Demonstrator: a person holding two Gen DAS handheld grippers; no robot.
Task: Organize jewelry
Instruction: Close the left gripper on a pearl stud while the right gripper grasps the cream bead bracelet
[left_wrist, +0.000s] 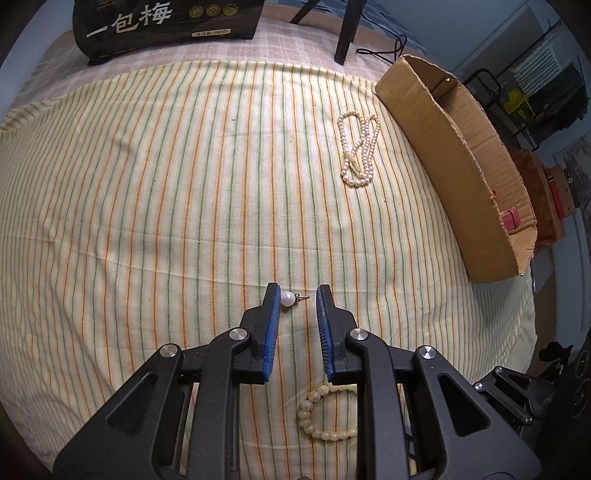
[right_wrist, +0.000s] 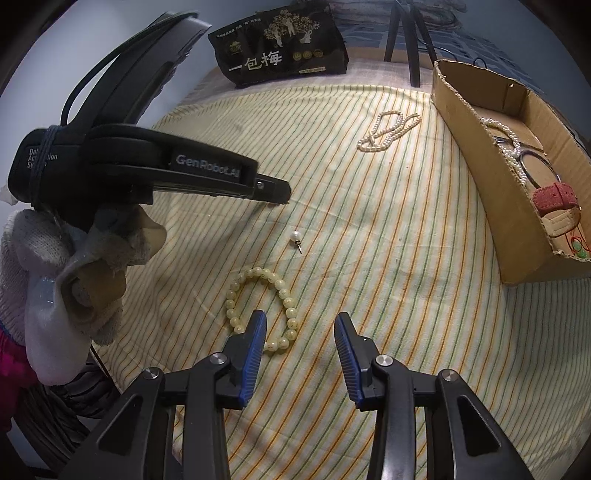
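Meanwhile, on a bench draped in a striped cloth (left_wrist: 147, 206), two hand-held tongs hang over scattered jewelry waiting to be sorted into a cardboard box (left_wrist: 447, 173) at the right edge. The left tongs (left_wrist: 297, 295) stand narrowly spread, nothing pinched: a pearl stud earring (left_wrist: 289, 298) lies on the cloth between the blue pads, its pearl just beside the left pad and its post pointing toward the right one. The right tongs (right_wrist: 300, 325) are also spread and empty, poised over a pale beaded bracelet (right_wrist: 258, 310) whose near arc runs under the left pad. A gloved hand (right_wrist: 70, 273) grips the left tool in the right camera's view. A pearl necklace (left_wrist: 358, 147) lies farther off beside the box, which already holds a strand of pearls (right_wrist: 506, 144) and a pink watch strap (right_wrist: 550, 199).

The step in hand appears to be picking up the earring. Doing it well likely means centring the pearl between the pads, lowering until the tips brush the cloth, and squeezing on the round bead rather than the thin post, since the pearl could roll or squirt free. Catching the cloth in the pinch is the other risk, so a slow, shallow squeeze seems wise.
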